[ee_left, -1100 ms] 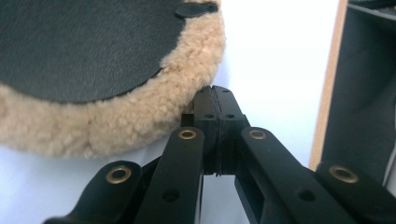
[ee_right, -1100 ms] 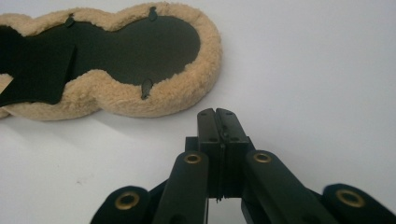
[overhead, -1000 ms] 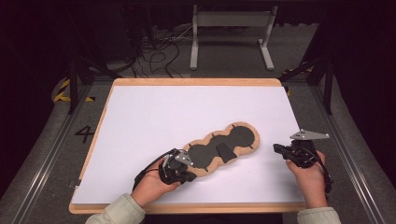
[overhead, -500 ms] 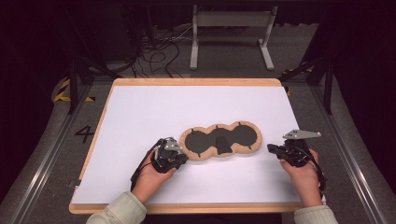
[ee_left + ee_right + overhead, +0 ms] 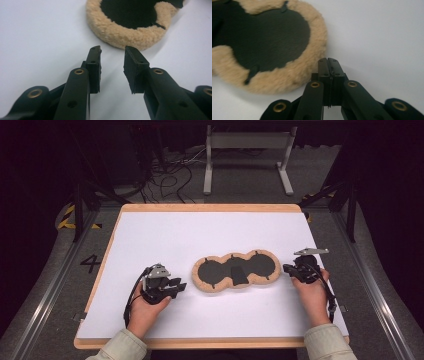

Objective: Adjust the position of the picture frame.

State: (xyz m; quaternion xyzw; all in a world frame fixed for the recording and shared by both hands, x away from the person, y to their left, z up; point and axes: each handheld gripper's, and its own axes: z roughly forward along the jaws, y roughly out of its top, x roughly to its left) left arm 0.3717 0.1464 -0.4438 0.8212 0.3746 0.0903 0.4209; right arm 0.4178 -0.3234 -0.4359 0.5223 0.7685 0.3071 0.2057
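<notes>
high view: fleece-edged pad (image 5: 236, 270) flat on the white table (image 5: 165, 235), between left gripper (image 5: 175, 286) and right gripper (image 5: 289, 269), each just beside an end. left gripper view: jaws spread, empty, fleece rim (image 5: 125, 32) just ahead. right gripper view: jaws pressed together, empty, beside the pad's tan rim (image 5: 294, 72); black straps (image 5: 252, 72) visible.

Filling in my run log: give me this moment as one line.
left gripper open, short of fleece pad | right gripper shut beside pad | pad flat on table
</notes>
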